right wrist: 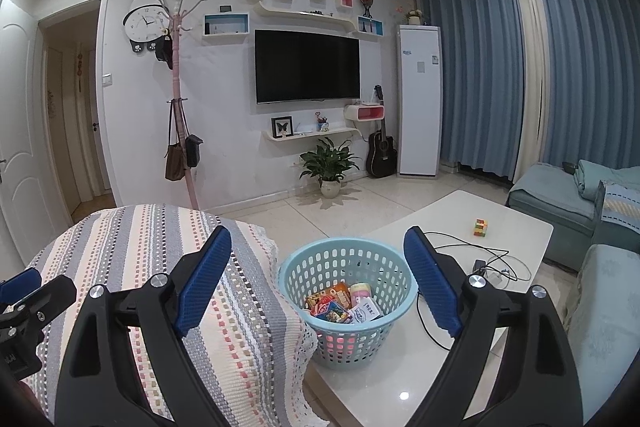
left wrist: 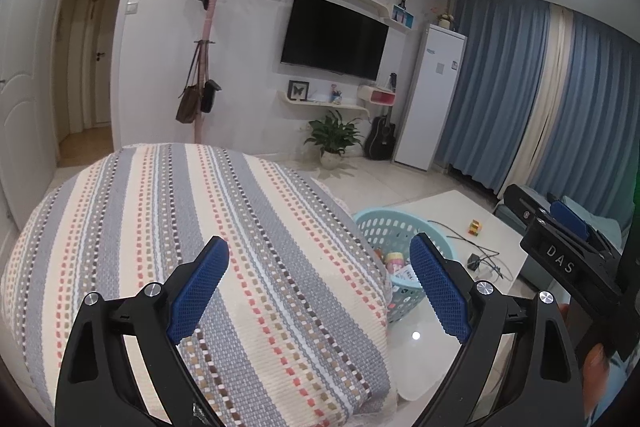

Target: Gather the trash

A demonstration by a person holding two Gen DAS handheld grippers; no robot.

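Observation:
A light blue perforated basket (right wrist: pixel 370 337) stands on the near end of the white coffee table (right wrist: pixel 516 223). It holds several pieces of trash (right wrist: pixel 342 303): colourful wrappers, a white packet and a pink-and-yellow roll. My right gripper (right wrist: pixel 318 279) is open and empty, raised above and in front of the basket. My left gripper (left wrist: pixel 320 289) is open and empty over the striped cover (left wrist: pixel 180 227); the basket (left wrist: pixel 384 231) shows partly behind the cover's edge in the left wrist view.
A small colourful cube (right wrist: pixel 481 227) and a black charger with tangled cable (right wrist: pixel 480 265) lie on the table. The striped cushion (right wrist: pixel 132 247) fills the left. A blue sofa (right wrist: pixel 560 195) stands on the right. A potted plant (right wrist: pixel 330 167), guitar and coat rack stand by the far wall.

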